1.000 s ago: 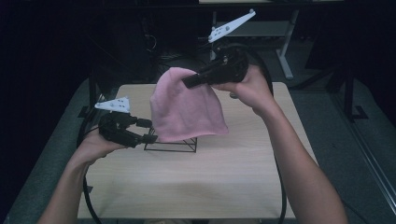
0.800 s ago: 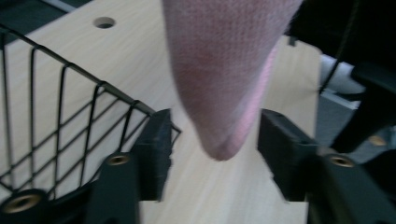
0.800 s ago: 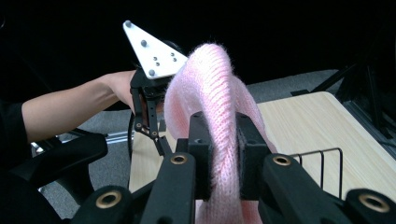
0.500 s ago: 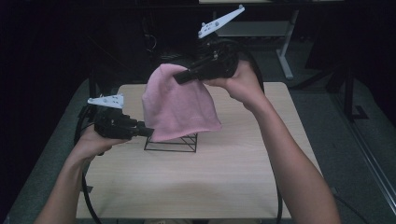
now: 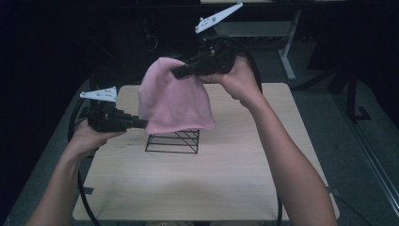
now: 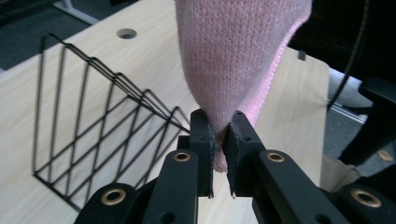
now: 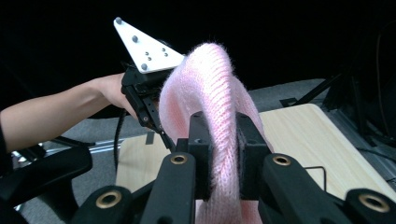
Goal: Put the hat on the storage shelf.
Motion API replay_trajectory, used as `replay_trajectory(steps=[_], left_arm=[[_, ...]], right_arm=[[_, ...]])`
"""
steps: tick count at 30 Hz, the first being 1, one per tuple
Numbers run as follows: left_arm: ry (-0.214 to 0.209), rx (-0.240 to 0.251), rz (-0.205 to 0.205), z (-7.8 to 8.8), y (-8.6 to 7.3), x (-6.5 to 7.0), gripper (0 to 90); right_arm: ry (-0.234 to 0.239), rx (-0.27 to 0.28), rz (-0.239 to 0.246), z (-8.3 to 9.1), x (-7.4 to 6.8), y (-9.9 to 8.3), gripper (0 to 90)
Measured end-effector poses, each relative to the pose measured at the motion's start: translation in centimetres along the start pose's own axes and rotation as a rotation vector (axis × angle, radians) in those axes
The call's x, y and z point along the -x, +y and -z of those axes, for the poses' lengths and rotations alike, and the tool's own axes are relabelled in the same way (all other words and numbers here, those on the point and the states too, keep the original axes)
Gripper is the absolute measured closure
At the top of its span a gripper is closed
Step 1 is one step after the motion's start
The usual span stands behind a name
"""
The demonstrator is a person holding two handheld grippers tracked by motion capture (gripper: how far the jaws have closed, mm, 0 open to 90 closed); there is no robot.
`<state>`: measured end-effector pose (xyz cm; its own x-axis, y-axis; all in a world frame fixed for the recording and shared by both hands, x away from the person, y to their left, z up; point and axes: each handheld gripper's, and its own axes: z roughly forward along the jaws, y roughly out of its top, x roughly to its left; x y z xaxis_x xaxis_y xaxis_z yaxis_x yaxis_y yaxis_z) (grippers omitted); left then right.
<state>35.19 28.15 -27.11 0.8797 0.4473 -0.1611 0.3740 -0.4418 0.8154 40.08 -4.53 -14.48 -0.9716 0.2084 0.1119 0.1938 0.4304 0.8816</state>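
Dark room, pale wood table point(image 5: 226, 188). Pink knit hat point(image 5: 176, 101) hangs stretched between both claws above the black wire rack point(image 5: 172, 141), likely held clear to spread or reposition it. Right claw point(image 5: 181, 71) pinches a thick fold at the hat's top; left claw point(image 5: 143, 123) clamps the lower hem corner.

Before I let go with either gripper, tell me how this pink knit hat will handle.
Likely floppy: the pink knit hat sags in a loose drape between the right gripper and left gripper. Probably light and easily squashed: both pairs of jaws pinch its fabric thin. Its fuzzy knit probably grips rather than slips.
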Motion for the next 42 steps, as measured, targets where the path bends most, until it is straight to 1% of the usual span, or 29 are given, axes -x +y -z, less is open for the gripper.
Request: replay_trajectory(steps=[3,4,6,11,12,16,17,18,21,22,23,25,27,28,30,31,33,35,37,38,39,42], left_arm=[[0.024,-0.003,-0.002,0.2,0.3,-0.4,83.0],[0.024,-0.003,-0.002,0.2,0.3,-0.4,83.0],[0.039,-0.003,-0.003,0.4,0.5,-0.7,83.0],[0.071,-0.011,0.007,0.2,0.7,-1.6,83.0],[0.071,-0.011,0.007,0.2,0.7,-1.6,83.0],[0.092,-0.013,0.019,0.1,0.7,-2.4,83.0],[0.102,-0.015,0.025,0.0,0.8,-2.7,83.0],[0.102,-0.015,0.025,0.0,0.8,-2.7,83.2],[0.114,-0.021,0.026,-0.1,0.8,-3.2,83.3],[0.117,-0.022,0.026,-0.1,0.8,-3.3,83.3],[0.122,-0.030,0.025,-0.2,0.8,-3.7,83.3],[0.122,-0.032,0.030,-0.2,0.8,-3.8,83.3],[0.131,-0.041,0.031,-0.3,0.9,-4.1,83.3],[0.131,-0.041,0.031,-0.3,0.9,-4.1,83.3],[0.135,-0.043,0.035,-0.5,0.9,-4.4,83.4],[0.136,-0.042,0.045,-0.6,0.9,-4.6,83.4],[0.136,-0.045,0.045,-0.7,0.9,-4.7,83.4],[0.146,-0.059,0.035,-0.9,0.8,-4.8,83.4],[0.155,-0.076,0.040,-1.2,0.7,-5.0,83.4],[0.155,-0.076,0.040,-1.2,0.7,-5.0,83.4],[0.160,-0.091,0.032,-1.3,0.6,-5.2,83.4],[0.162,-0.100,0.035,-1.5,0.6,-5.2,83.4]], right_arm=[[-0.015,0.002,-0.002,-0.2,0.3,0.2,79.5],[-0.015,0.002,-0.002,-0.2,0.3,0.2,79.5],[-0.022,0.006,-0.006,-0.3,0.6,0.4,79.5],[-0.046,0.006,-0.007,-0.8,1.4,0.7,79.5],[-0.046,0.006,-0.007,-0.8,1.4,0.7,79.5],[-0.055,0.009,-0.019,-1.3,2.4,0.6,79.5],[-0.061,0.007,-0.027,-1.5,2.9,0.5,79.4],[-0.061,0.007,-0.027,-1.5,2.9,0.5,79.4],[-0.071,0.008,-0.038,-1.7,3.8,0.3,79.4],[-0.071,0.008,-0.038,-1.7,3.8,0.3,79.4],[-0.074,0.007,-0.046,-1.9,4.1,0.2,79.4],[-0.078,0.003,-0.048,-1.9,4.3,0.2,79.4],[-0.081,0.003,-0.061,-2.1,4.8,0.0,79.4],[-0.080,0.005,-0.058,-2.2,4.9,0.0,79.4],[-0.080,0.004,-0.065,-2.3,5.0,-0.1,79.4],[-0.081,0.005,-0.067,-2.4,5.2,-0.1,79.4],[-0.079,0.004,-0.067,-2.5,5.4,-0.2,79.3],[-0.079,0.002,-0.071,-2.5,5.4,-0.2,79.3],[-0.073,-0.003,-0.075,-2.9,5.5,-0.4,79.2],[-0.073,-0.003,-0.075,-2.9,5.5,-0.4,79.2],[-0.071,-0.007,-0.072,-3.1,5.6,-0.6,79.1],[-0.068,-0.010,-0.082,-3.4,5.8,-0.7,79.1]])
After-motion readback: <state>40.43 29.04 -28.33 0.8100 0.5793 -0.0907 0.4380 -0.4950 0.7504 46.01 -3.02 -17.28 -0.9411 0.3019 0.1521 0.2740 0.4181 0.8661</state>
